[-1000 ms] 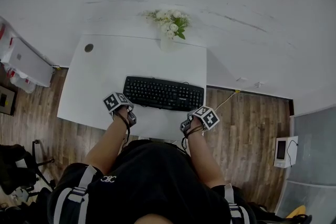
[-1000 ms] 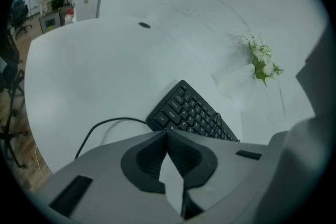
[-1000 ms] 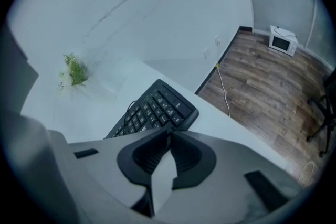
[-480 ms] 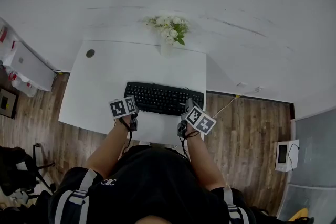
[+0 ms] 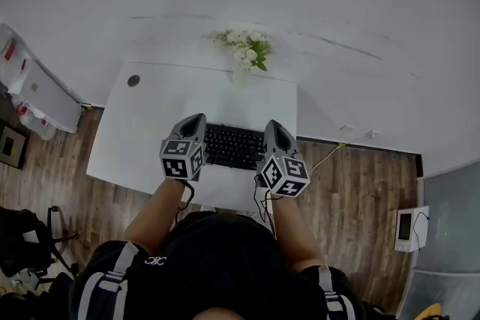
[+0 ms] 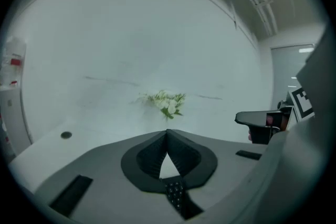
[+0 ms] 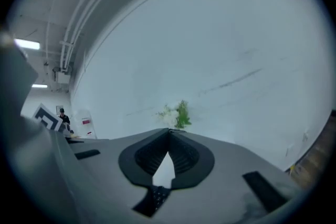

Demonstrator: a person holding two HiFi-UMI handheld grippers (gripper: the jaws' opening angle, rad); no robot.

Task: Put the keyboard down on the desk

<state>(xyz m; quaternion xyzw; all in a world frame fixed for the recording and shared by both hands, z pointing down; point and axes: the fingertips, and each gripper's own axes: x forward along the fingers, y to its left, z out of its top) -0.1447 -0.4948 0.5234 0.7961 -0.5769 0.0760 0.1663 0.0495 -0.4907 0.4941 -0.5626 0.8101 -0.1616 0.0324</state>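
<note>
The black keyboard (image 5: 234,146) lies flat on the white desk (image 5: 150,124); its two ends are hidden behind my raised grippers. My left gripper (image 5: 196,118) is held above the keyboard's left end, shut and empty. My right gripper (image 5: 271,124) hangs over the right end, also shut with nothing in it. In the left gripper view the jaws (image 6: 168,132) meet at their tips, and keyboard keys (image 6: 176,194) show through the gap below. The right gripper view shows its jaws (image 7: 169,134) closed the same way, pointing at the wall.
A vase of white flowers (image 5: 246,47) stands at the desk's back edge against the white wall. A round cable hole (image 5: 133,80) is at the desk's back left. A white cabinet (image 5: 37,90) stands left, a cable (image 5: 322,150) trails right, and wood floor surrounds the desk.
Both grippers have lifted from the desk by the keyboard's near corners and now point up and forward over its ends. The keyboard stays on the desk.
</note>
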